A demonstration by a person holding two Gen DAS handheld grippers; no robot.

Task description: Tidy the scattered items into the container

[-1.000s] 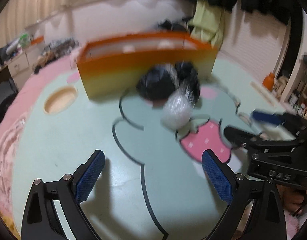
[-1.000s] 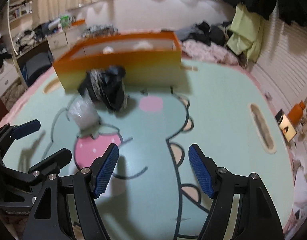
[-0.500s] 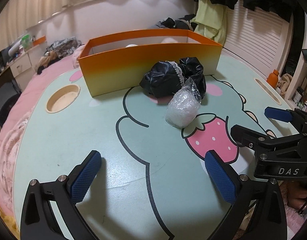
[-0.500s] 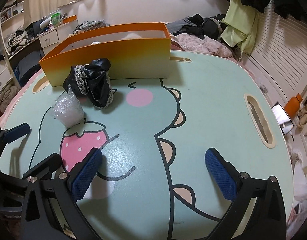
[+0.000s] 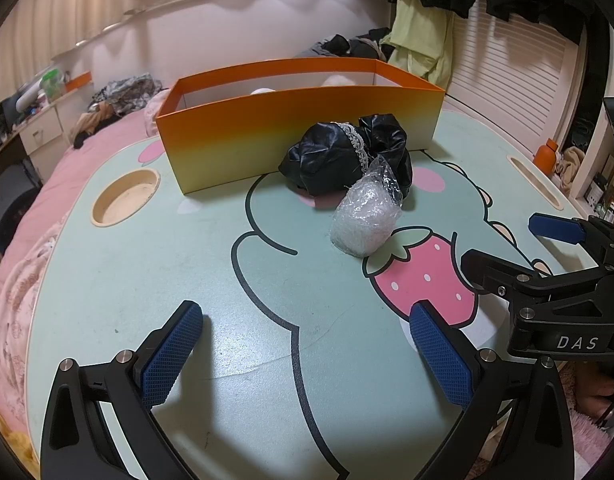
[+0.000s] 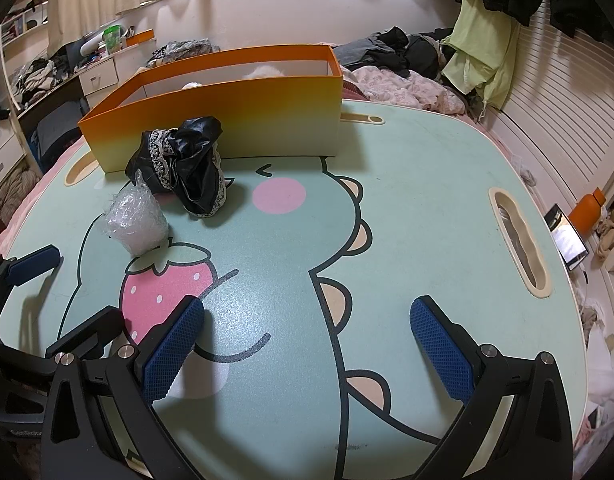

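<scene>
the table carries a cartoon print with a strawberry. the box, orange fading to yellow, stands at the far side, open on top, with pale items partly visible inside. the black garment with lace trim lies crumpled against the box front. the clear bag sits just beside the garment, nearer the grippers, touching the strawberry's leaves. the left gripper is spread wide, nothing between its pads. the right gripper has just been opening, its jaws now wide apart and empty
</scene>
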